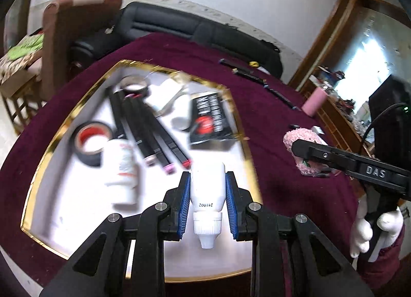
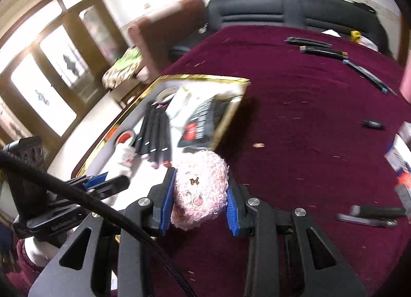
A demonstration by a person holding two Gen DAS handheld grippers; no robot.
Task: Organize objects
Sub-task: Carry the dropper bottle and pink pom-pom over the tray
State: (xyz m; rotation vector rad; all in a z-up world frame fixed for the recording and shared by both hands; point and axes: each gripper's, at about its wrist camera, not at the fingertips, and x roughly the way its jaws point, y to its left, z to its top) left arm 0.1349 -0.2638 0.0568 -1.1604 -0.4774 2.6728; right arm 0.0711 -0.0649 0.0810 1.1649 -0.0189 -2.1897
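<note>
Left tool [image 1: 207, 200]: blue pads pressed on both sides of a white tube [image 1: 207, 198]; cap end toward the camera, flat end pointing away

Right tool [image 2: 197, 199]: narrow, closed around a pink fluffy toy [image 2: 201, 189]; the toy fills the gap between the pads

Tube axis: in line with the left tool's fingers, directed toward the tray interior

Tray [image 1: 41, 168]: white floor, gold rim, resting on the counter [image 2: 295, 122] under a maroon cloth

Tray contents: black markers [image 1: 151, 137] side by side, long axes running from the far left corner toward the near right; two tape rolls [image 1: 90, 143]; a white bottle [image 1: 123, 166] lying flat; a black packet [image 1: 209, 120] at the far right; a pale item beside the packet, possibly a folded box, too blurred to confirm

Position, left tool: above the near right part of the tray, with the tube over bare tray floor just short of the marker tips

Position, right tool: over the tray's near right rim, roughly level with the packet's near edge; the tray lies to its left and ahead

Nearer hand: left hand is already above the tray; the right hand [image 1: 370, 230], in a white glove, stands further out to the right

Key relation: free floor lies directly beneath the tube, so release there requires lowering only; the toy must travel left across the rim first

Still on the cloth: more markers [image 2: 323, 49] along the far side
</note>
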